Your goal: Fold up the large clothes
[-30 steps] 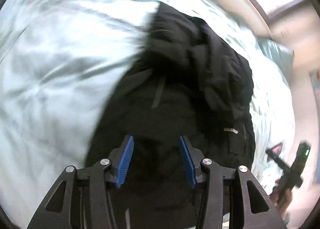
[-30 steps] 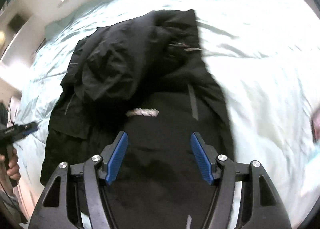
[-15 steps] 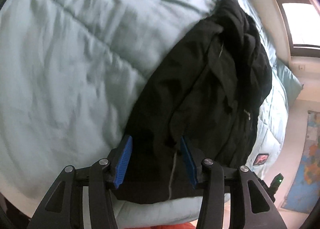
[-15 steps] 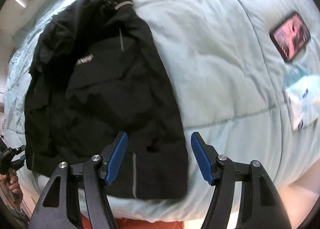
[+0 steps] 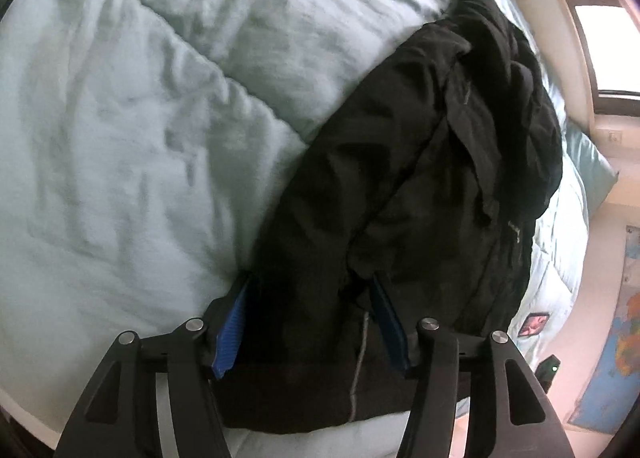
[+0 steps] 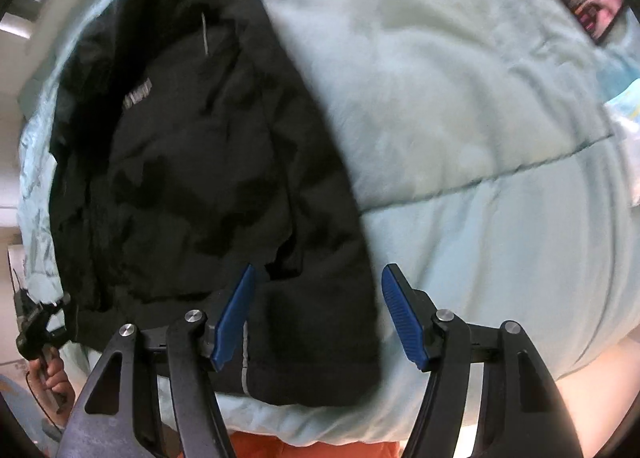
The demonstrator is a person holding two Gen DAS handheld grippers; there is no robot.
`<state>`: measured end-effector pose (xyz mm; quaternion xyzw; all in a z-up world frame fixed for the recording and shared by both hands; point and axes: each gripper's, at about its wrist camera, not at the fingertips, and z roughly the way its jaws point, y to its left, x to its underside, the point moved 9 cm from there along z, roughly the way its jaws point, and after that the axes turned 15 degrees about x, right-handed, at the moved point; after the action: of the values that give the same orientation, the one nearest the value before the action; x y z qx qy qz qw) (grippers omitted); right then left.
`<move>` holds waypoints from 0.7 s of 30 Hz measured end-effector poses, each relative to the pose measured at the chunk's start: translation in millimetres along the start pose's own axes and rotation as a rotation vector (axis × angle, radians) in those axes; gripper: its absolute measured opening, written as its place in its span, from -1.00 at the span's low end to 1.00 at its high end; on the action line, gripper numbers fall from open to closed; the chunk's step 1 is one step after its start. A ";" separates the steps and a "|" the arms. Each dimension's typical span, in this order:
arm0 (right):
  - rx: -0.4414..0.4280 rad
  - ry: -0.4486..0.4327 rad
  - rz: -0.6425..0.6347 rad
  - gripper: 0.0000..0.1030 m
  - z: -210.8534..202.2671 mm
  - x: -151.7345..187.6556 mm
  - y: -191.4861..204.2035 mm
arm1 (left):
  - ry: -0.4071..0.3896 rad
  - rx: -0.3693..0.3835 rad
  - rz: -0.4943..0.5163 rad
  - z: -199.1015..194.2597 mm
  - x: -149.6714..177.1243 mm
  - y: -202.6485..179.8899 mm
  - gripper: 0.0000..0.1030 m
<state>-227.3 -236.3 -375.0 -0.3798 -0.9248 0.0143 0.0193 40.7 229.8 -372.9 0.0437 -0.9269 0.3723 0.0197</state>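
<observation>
The black jacket (image 5: 420,185) lies on the pale green duvet (image 5: 132,105), hem at the bed's near edge and long axis running straight away toward the far side by the window, the bunched collar end farthest off. Both tongs sit at that hem, pointing steeply down, so each hand is equally close to its own bottom corner. In the left wrist view, the left gripper (image 5: 310,322) straddles the hem's left corner: its jaws have just been opening, now stand moderately wide, and the cloth lies between the blue pads (image 5: 232,330) without being visibly pinched. In the right wrist view, the right gripper (image 6: 318,316) is over the jacket's (image 6: 208,161) right corner, beside the reflective strip; its jaws have just been narrowing, yet the right pad hangs clear over the duvet (image 6: 460,105), so no grip is made. A phone (image 6: 586,5) rests near the far right edge.
</observation>
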 end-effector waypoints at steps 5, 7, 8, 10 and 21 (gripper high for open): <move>-0.049 -0.122 -0.100 -0.54 -50.9 3.2 25.5 | -0.001 0.141 0.230 -19.6 16.1 -73.8 -0.71; -0.119 -0.141 -0.136 -0.54 -66.7 5.6 38.5 | 0.058 0.218 0.270 -19.7 26.6 -96.9 -0.70; -0.137 -0.127 -0.139 -0.54 -65.6 6.1 41.7 | 0.086 0.224 0.286 -15.8 29.9 -103.1 -0.69; -0.152 -0.087 -0.120 -0.48 -52.2 5.0 40.2 | 0.092 0.159 0.311 -6.0 29.2 -98.9 -0.67; -0.198 0.109 -0.047 -0.28 2.2 30.8 30.7 | 0.144 0.135 0.086 26.3 54.1 -39.9 0.00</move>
<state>-227.7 -192.9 -377.7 -0.3582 -0.9279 -0.0981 0.0324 -9.5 179.3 -360.7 -0.0216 -0.8969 0.4366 0.0673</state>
